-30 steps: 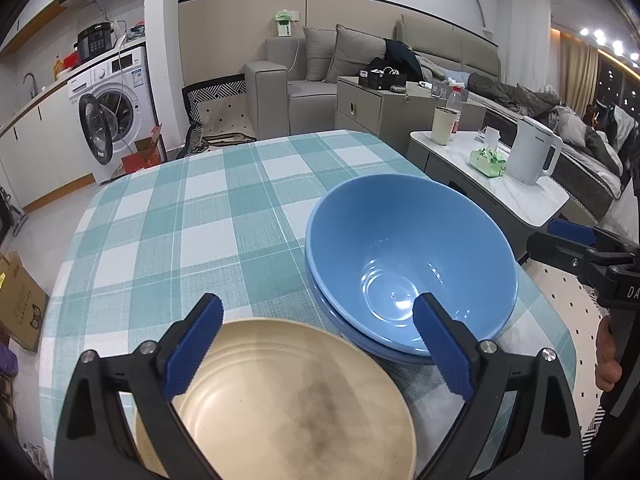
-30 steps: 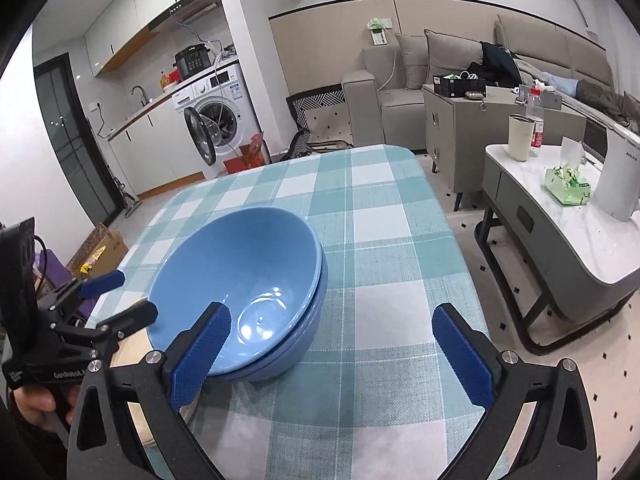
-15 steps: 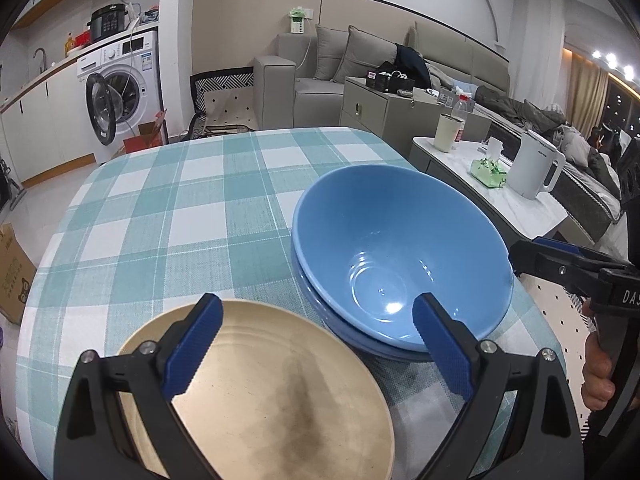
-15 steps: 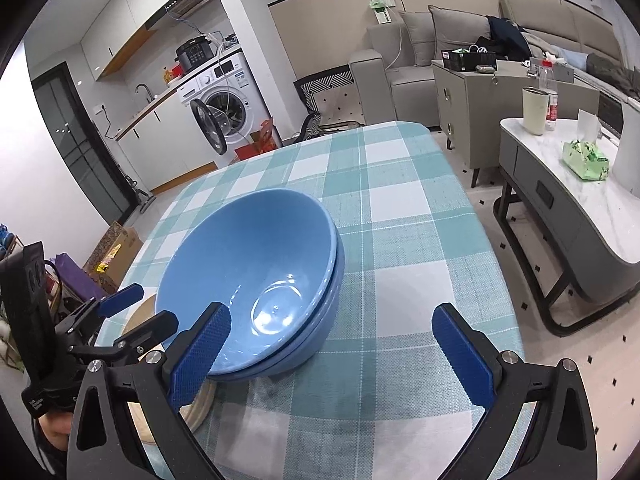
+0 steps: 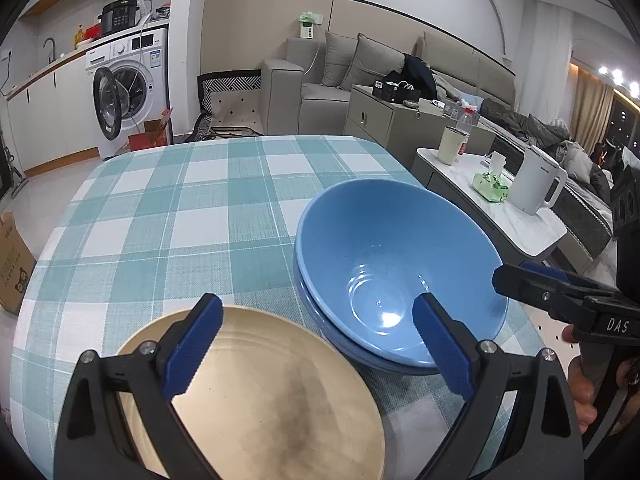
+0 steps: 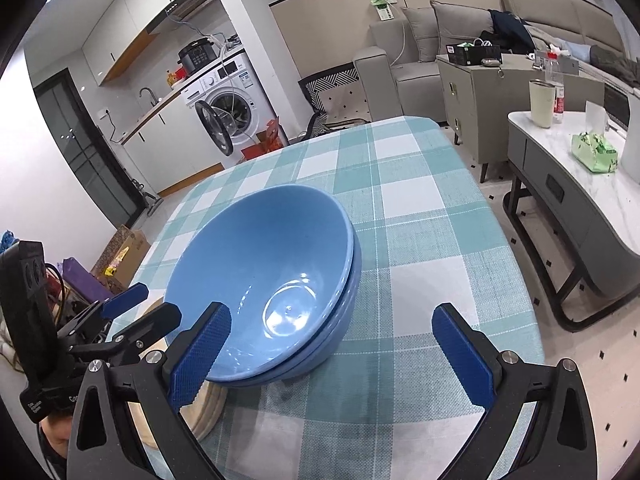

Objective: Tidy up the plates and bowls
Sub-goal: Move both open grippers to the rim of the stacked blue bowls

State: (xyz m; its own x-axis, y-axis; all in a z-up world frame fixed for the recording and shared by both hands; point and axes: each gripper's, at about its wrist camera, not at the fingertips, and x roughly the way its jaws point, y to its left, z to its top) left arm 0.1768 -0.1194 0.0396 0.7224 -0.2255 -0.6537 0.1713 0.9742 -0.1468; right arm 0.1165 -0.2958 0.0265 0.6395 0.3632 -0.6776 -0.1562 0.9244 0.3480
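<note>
Two blue bowls (image 5: 396, 272) sit nested on the teal checked table (image 5: 180, 220). A beige plate (image 5: 260, 400) with a dark smudge lies just left of them, near the front edge. My left gripper (image 5: 316, 312) hovers open over the plate's far rim, holding nothing. In the right wrist view the blue bowls (image 6: 264, 288) fill the middle, and the plate's edge (image 6: 208, 412) peeks out beside them. My right gripper (image 6: 331, 320) is open; its left finger overlaps the bowls' near rim. Each gripper also shows in the other view: right gripper (image 5: 516, 276), left gripper (image 6: 148, 306).
A low marble side table (image 5: 492, 216) with a white kettle (image 5: 536, 184), tissue pack and cup stands right of the table. A washing machine (image 5: 128, 88) with its door open, a grey sofa and a cabinet are behind. A cardboard box (image 5: 12, 264) sits on the floor at left.
Both grippers have shifted slightly; the right one has come closer to the bowls, which now sit more central in its view. The bowls and plate have not moved.
</note>
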